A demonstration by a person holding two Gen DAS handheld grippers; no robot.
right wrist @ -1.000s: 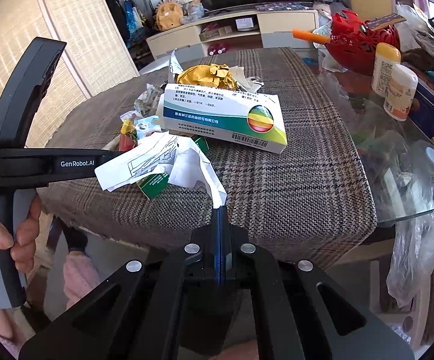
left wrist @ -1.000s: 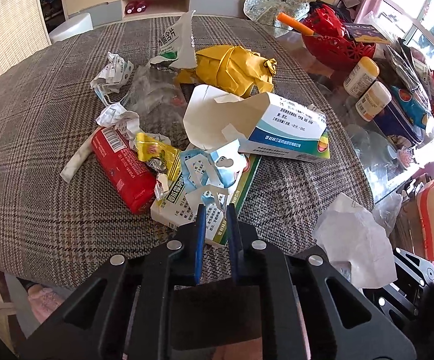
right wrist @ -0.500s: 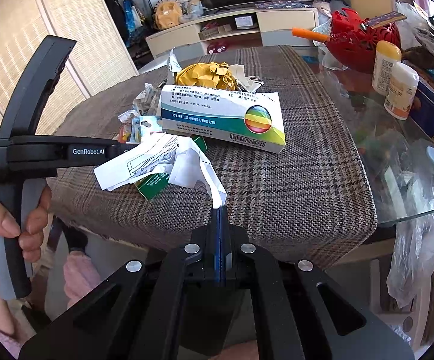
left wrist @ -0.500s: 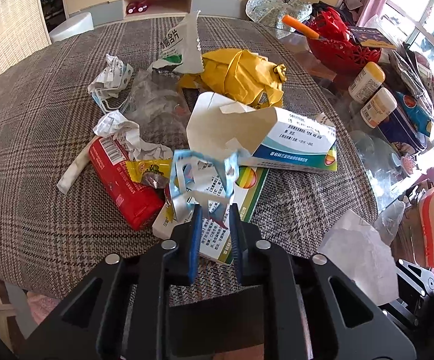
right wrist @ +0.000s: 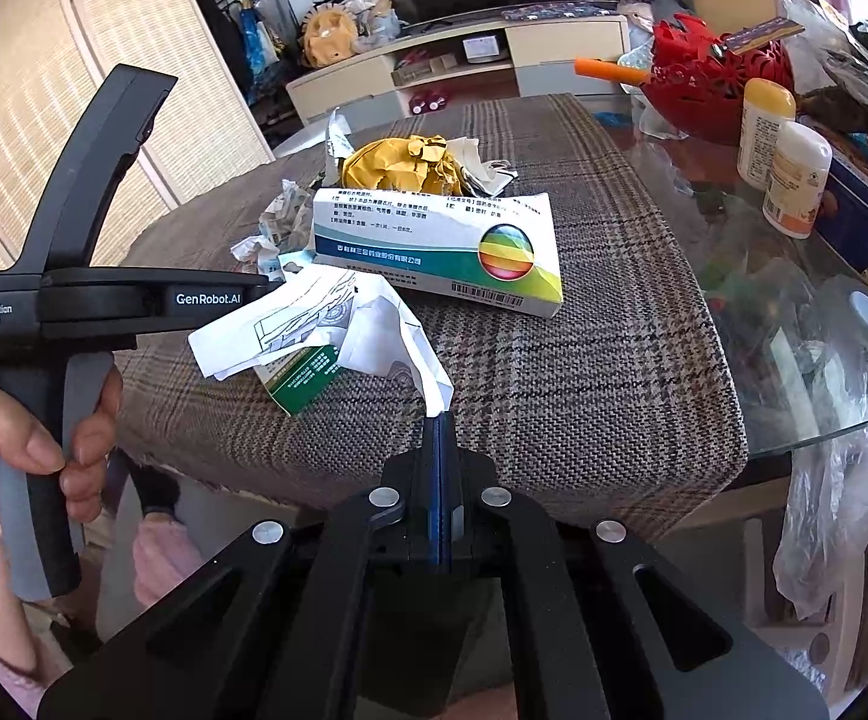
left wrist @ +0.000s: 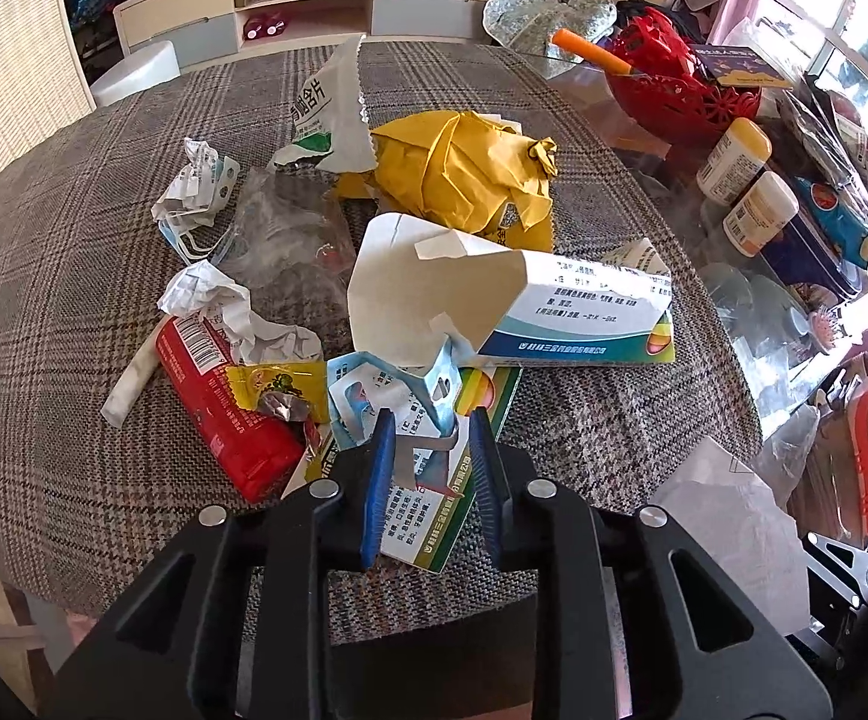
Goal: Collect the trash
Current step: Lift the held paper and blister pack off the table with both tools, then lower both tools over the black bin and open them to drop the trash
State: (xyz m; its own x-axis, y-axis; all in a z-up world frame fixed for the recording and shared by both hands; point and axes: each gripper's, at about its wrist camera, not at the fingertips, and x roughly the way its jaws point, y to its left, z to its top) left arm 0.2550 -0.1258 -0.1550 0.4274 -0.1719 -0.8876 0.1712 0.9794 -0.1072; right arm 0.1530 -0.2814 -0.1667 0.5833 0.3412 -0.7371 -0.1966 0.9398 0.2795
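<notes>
The left gripper [left wrist: 431, 420] hung over the trash on the counter [left wrist: 44, 300], its jaws closing with a pale blue blister card [left wrist: 386, 396] between them, seemingly not yet pinched. A red packet [left wrist: 218, 414] lay at its nine o'clock. The right gripper [right wrist: 439, 420] was clamped tight on white crumpled paper [right wrist: 338, 324].

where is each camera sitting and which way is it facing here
Left wrist: on the left hand-held gripper, angled down at the trash pile; its jaws are closing around a pale blue blister pack; only its own fingers show.
Right wrist: on the right hand-held gripper, shut on crumpled white paper; a hand holding the other gripper shows.
Shared: the printed medicine box, yellow wrapper, red basket.
</notes>
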